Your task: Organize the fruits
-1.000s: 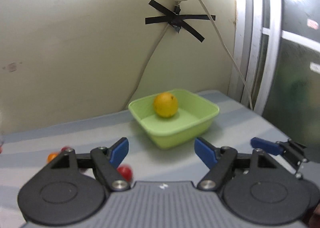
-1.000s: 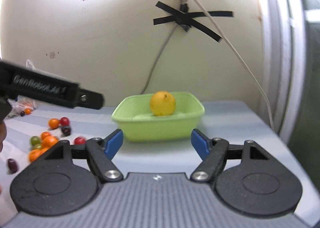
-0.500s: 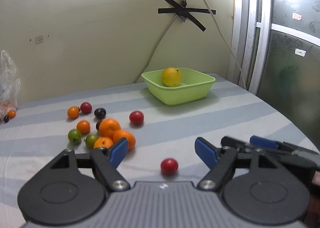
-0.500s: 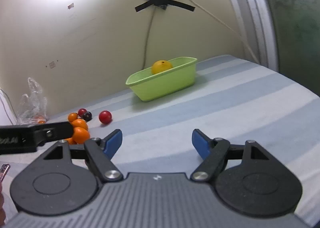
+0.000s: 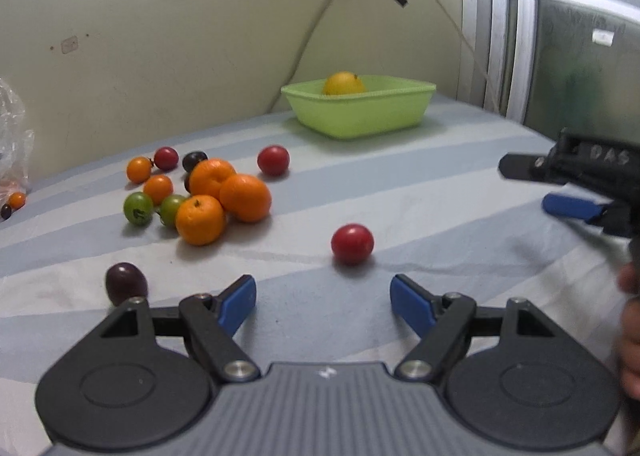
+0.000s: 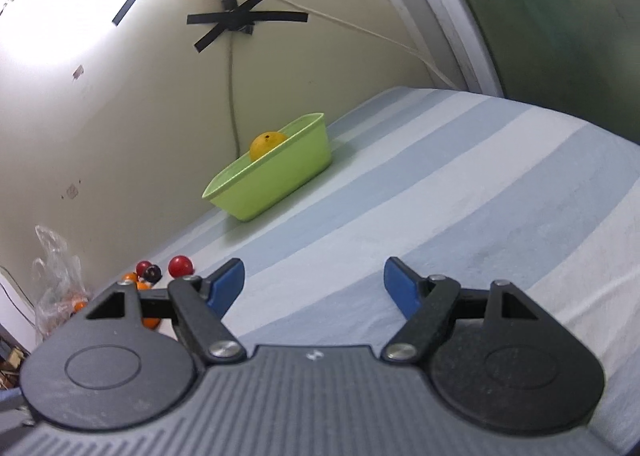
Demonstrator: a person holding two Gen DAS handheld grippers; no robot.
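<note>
Both grippers have drawn back from the tub [image 5: 360,114]; left gripper [image 5: 323,298] and right gripper [image 6: 314,282] gape empty. Nearest tomato [image 5: 352,243] looks light, smooth, soft: grip its sides gently.

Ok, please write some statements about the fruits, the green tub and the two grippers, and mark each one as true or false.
1. The green tub holds one yellow fruit. True.
2. The left gripper is shut on a red tomato. False: its jaws stand open and empty; the nearest red tomato lies on the striped cloth ahead of them.
3. Three oranges lie close together on the cloth. True.
4. The right gripper holds the dark plum. False: it is open with nothing between its fingers; the dark plum lies on the cloth.
5. All the fruits are already in the tub. False: most are outside it, on the cloth.
</note>
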